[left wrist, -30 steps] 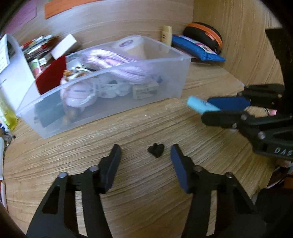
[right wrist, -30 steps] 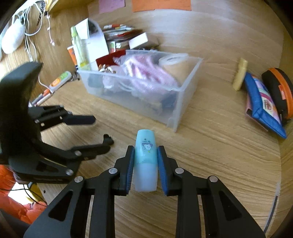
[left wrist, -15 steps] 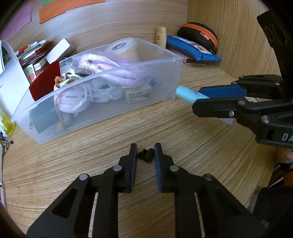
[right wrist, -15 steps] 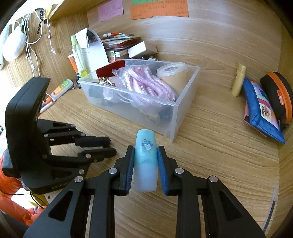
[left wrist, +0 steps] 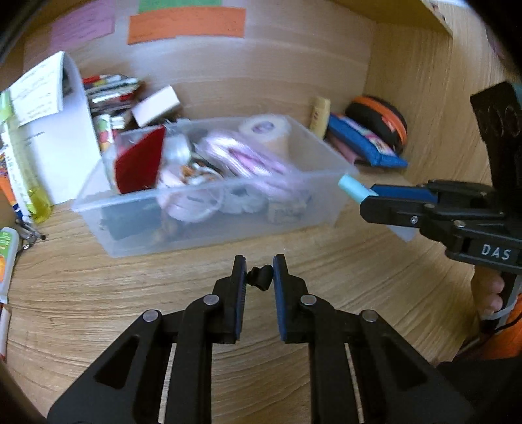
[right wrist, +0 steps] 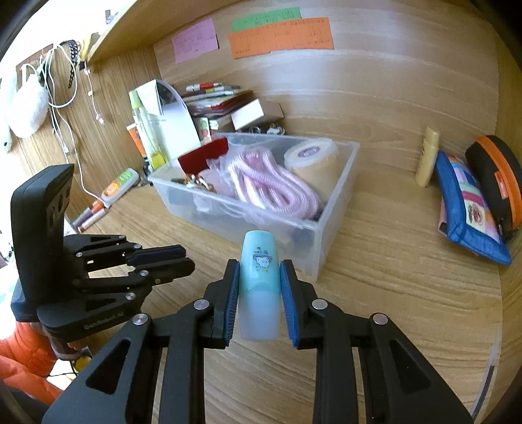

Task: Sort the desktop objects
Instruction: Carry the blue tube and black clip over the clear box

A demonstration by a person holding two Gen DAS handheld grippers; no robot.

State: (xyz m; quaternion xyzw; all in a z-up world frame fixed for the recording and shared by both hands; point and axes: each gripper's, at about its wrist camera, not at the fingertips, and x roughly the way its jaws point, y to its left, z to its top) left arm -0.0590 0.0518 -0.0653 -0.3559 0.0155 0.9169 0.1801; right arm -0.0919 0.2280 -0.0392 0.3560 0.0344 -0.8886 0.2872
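My left tongs [left wrist: 258, 277] pinch the tiny, light, stiff black clip [left wrist: 260, 276] at its tips; right tongs [right wrist: 257, 287] clamp the smooth, slippery blue tube [right wrist: 259, 283] mid-body.

The bench [right wrist: 391, 261] is pale wood with wavy grain. On the far wall hang a pink note [right wrist: 195, 39], a green note [right wrist: 266, 19] and an orange note [right wrist: 280, 36]. The clear bin [right wrist: 336, 208] holds a pink-and-white striped cord [right wrist: 274, 186] and a dark red card [right wrist: 202, 158]. At far right lie a blue patchwork pouch [right wrist: 466, 208] and a black case with orange trim [right wrist: 496, 179]. The right gripper [right wrist: 259, 287], black with blue pads, carries a light blue tube [right wrist: 260, 277] printed with a small cartoon. The left gripper [left wrist: 259, 277] matches, with a small black piece [left wrist: 260, 276].
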